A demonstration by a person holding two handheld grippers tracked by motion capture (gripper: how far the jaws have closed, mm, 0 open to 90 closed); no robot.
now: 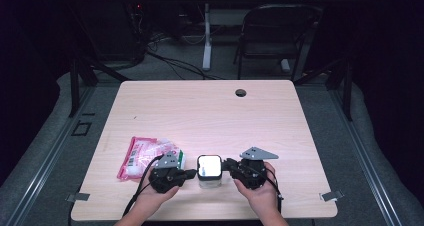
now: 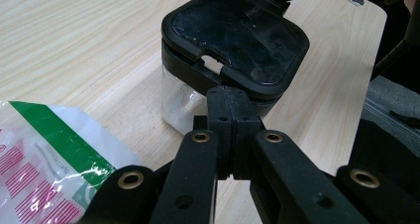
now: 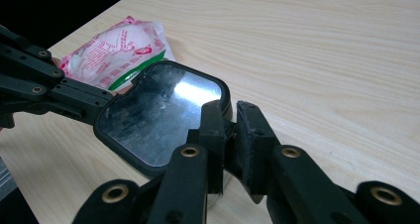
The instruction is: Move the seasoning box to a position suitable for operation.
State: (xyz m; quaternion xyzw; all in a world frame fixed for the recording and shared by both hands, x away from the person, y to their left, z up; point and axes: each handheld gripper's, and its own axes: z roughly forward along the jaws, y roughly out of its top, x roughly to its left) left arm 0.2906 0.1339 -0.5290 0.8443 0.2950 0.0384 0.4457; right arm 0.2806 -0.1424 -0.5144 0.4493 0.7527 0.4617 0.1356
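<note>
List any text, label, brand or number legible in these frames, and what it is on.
None can be quoted.
Plastic bag: pink and red print beside a green band, a small grey sideways line, all too blurred to read.
Container with black lid: no lettering visible.
Table: none.

Your packet (image 2: pixel 44 154) runs off the left gripper view's bottom-left corner; its print is too small to read. Your right gripper (image 3: pixel 229 130) hides the container (image 3: pixel 158 117) lid's near edge.
</note>
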